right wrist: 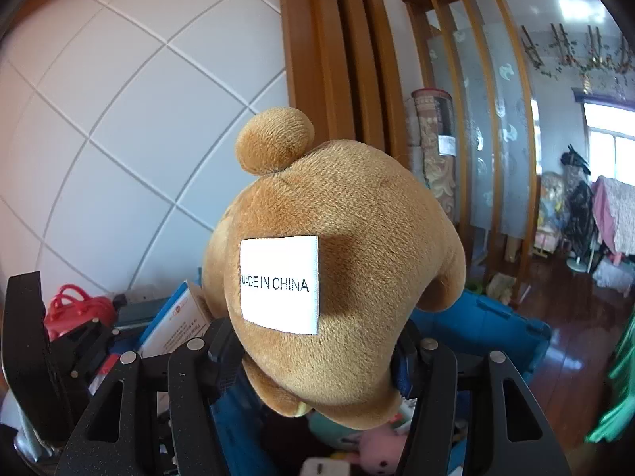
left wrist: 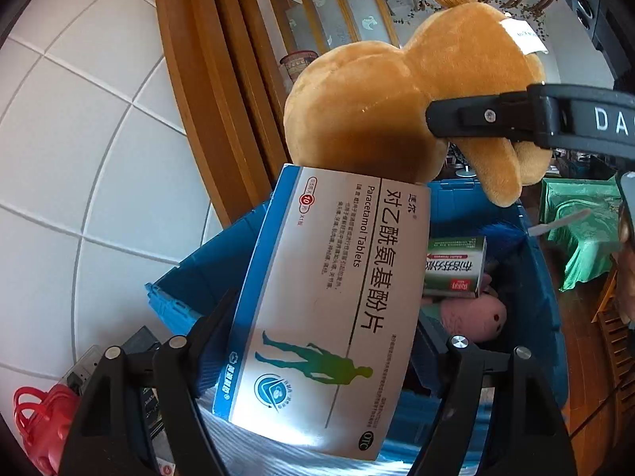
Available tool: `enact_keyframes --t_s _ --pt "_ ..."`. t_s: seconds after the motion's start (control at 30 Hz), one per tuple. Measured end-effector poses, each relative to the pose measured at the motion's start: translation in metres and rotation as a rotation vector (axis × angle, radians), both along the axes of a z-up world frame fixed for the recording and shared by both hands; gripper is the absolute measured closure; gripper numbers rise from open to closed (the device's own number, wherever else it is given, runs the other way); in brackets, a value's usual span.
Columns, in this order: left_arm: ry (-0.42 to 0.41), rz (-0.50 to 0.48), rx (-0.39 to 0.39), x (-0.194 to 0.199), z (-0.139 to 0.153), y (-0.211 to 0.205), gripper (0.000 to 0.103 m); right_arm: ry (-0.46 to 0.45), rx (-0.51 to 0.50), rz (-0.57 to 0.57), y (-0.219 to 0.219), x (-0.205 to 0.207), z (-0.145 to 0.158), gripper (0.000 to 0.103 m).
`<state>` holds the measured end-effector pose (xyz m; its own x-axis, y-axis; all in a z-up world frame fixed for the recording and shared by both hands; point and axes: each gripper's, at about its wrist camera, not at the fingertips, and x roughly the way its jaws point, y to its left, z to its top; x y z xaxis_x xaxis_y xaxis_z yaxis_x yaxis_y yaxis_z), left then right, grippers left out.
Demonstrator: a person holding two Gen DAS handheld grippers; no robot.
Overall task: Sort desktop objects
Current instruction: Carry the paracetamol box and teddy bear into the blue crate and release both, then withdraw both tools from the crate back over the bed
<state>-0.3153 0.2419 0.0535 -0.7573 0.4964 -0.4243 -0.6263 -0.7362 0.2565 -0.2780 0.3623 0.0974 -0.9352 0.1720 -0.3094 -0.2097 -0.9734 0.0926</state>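
My left gripper (left wrist: 317, 337) is shut on a silver and blue Paracetamol tablet box (left wrist: 337, 297), held tilted above an open blue bin (left wrist: 532, 277). Inside the bin lie a green medicine box (left wrist: 456, 269) and a pink plush (left wrist: 472, 317). My right gripper (right wrist: 317, 357) is shut on a brown plush toy (right wrist: 349, 218) whose white "MADE IN CHINA" label (right wrist: 279, 283) faces the camera. It hangs over the same blue bin (right wrist: 496, 317). In the left wrist view the brown toy (left wrist: 377, 99) hangs just above the tablet box, with one right finger (left wrist: 468, 117) pressed on it.
A white tiled wall (left wrist: 79, 139) and a wooden door frame (left wrist: 206, 79) stand behind the bin. A red bag (right wrist: 75, 309) sits left of it. A green cloth (left wrist: 583, 230) and wooden floor (right wrist: 575, 337) lie to the right.
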Motion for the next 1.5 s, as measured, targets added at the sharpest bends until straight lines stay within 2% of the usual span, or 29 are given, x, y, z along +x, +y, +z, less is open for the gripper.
enact_keyframes --t_s 0.17,0.2,0.3,0.37,0.43,0.63,0.83,1.0,1.13,1.5 --pt "-0.026 0.025 -0.047 -0.035 0.007 0.046 0.025 -0.054 -0.027 -0.032 0.037 -0.028 -0.008 0.04" --pt "-0.033 0.035 -0.071 -0.042 0.007 0.057 0.024 -0.067 -0.029 -0.041 0.041 -0.034 -0.007 0.034" --pt "-0.045 0.093 -0.136 -0.064 0.007 0.077 0.023 -0.055 -0.01 -0.067 0.048 -0.043 -0.001 0.008" --pt "-0.032 0.137 -0.144 -0.071 0.008 0.082 0.023 -0.028 0.009 -0.083 0.051 -0.042 0.004 0.008" --pt "-0.027 0.164 -0.135 -0.073 0.011 0.086 0.023 0.001 0.009 -0.073 0.052 -0.037 0.007 0.001" --pt "-0.064 0.165 -0.075 -0.072 0.017 0.079 0.023 0.06 -0.005 -0.066 0.062 -0.023 0.007 0.0" --pt "-0.006 0.217 -0.074 -0.052 0.015 0.076 0.023 0.098 0.018 -0.046 0.061 -0.008 0.009 0.0" --pt "0.004 0.241 -0.033 -0.034 0.011 0.068 0.023 0.117 0.03 -0.022 0.051 0.007 0.005 0.0" --pt "0.028 0.275 -0.033 -0.018 0.004 0.059 0.023 0.126 0.031 -0.005 0.041 0.017 -0.002 0.0" --pt "0.003 0.433 0.094 0.025 -0.016 -0.007 0.023 0.125 -0.031 0.069 0.012 0.037 -0.029 0.0"
